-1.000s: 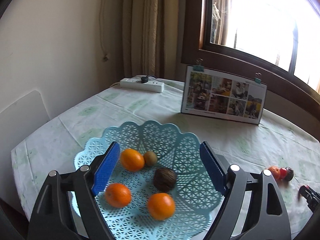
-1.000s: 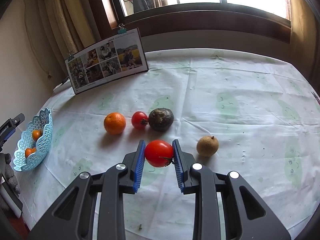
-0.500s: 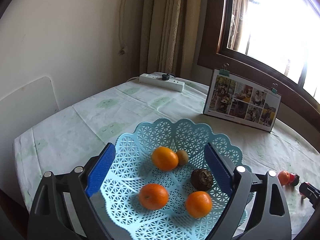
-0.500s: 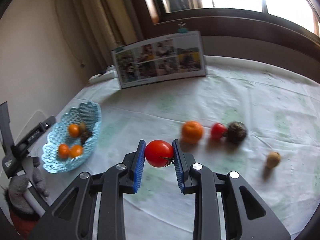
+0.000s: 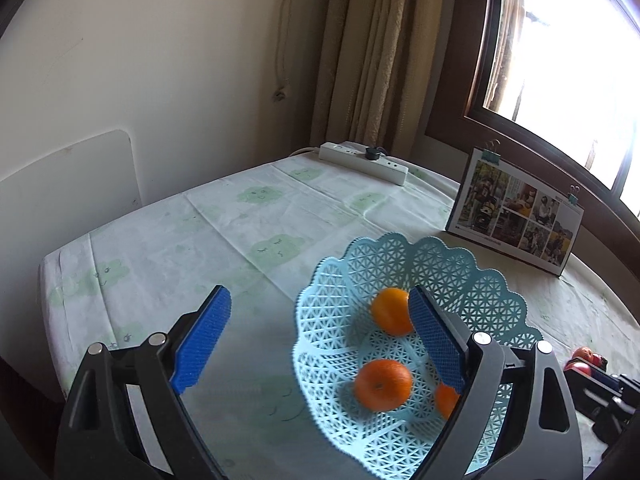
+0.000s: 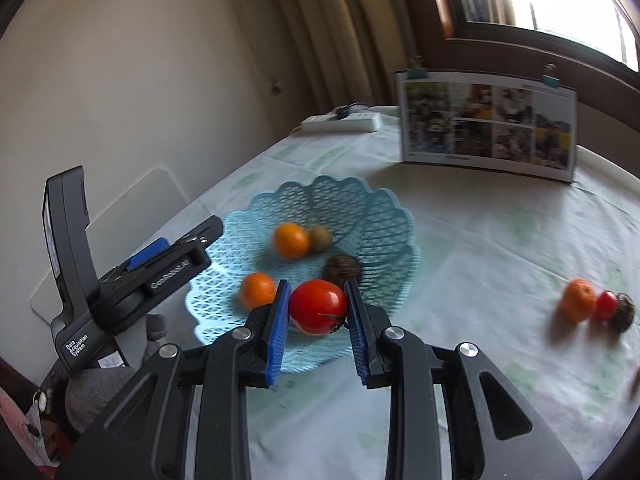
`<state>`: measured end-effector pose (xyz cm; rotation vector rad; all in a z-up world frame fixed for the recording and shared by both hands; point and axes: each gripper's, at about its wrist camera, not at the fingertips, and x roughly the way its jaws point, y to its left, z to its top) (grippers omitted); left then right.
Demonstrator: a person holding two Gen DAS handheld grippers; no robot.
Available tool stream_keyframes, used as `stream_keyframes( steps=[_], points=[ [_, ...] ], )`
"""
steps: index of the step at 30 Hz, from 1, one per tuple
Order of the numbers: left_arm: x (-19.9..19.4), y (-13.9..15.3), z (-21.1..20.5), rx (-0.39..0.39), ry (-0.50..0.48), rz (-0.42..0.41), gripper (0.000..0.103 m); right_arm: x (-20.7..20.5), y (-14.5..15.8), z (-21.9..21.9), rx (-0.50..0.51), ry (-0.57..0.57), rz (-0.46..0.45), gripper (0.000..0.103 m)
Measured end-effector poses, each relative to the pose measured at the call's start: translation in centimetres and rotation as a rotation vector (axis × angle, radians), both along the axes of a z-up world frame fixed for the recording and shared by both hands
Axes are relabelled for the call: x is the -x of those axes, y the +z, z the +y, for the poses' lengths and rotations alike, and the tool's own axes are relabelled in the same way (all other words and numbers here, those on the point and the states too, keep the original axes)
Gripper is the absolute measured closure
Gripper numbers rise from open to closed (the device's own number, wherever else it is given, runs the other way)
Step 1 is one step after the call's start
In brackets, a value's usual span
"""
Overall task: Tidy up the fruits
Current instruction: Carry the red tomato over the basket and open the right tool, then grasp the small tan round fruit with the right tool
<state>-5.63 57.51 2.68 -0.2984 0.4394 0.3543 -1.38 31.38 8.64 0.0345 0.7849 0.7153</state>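
A right gripper point(image 6: 316, 312) with blue-padded fingers clamps a red tomato point(image 6: 318, 306) between its pads, held in the air just in front of a pale blue lattice basket point(image 6: 360, 208) on a table covered with a light green-patterned cloth point(image 6: 480, 248). Inside the basket lie oranges point(image 6: 291, 240), a small brown fruit point(image 6: 320, 238) and a dark wrinkled fruit point(image 6: 342, 268). To the right, well apart from the basket, an orange point(image 6: 578, 300), a small tomato point(image 6: 607, 304) and another dark fruit point(image 6: 624, 311) sit in a row. The left gripper point(image 5: 316, 334) has its fingers spread wide and empty, its right finger over the basket's near edge. A photo board point(image 6: 490, 124) stands behind, near a white power strip point(image 6: 344, 122)
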Motion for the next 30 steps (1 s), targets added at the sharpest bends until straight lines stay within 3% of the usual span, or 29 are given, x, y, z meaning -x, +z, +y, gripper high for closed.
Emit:
stream_keyframes(
  steps=[7, 11, 30],
  points=[
    [0.7, -0.2, 1.3, 0.026, 0.027, -0.008, 0.007, 0.3, -0.7, 3.3, -0.008, 0.066, 0.033, 0.074],
    [0.8, -0.3, 1.5, 0.031, 0.022, -0.01, 0.007, 0.1, -1.1, 3.1, 0.0, 0.048, 0.032, 0.066],
    [-0.7, 0.5, -3.7, -0.011, -0.089, -0.006, 0.007, -1.4, -3.0, -5.8, 0.052, -0.174, 0.024, 0.066]
  ],
)
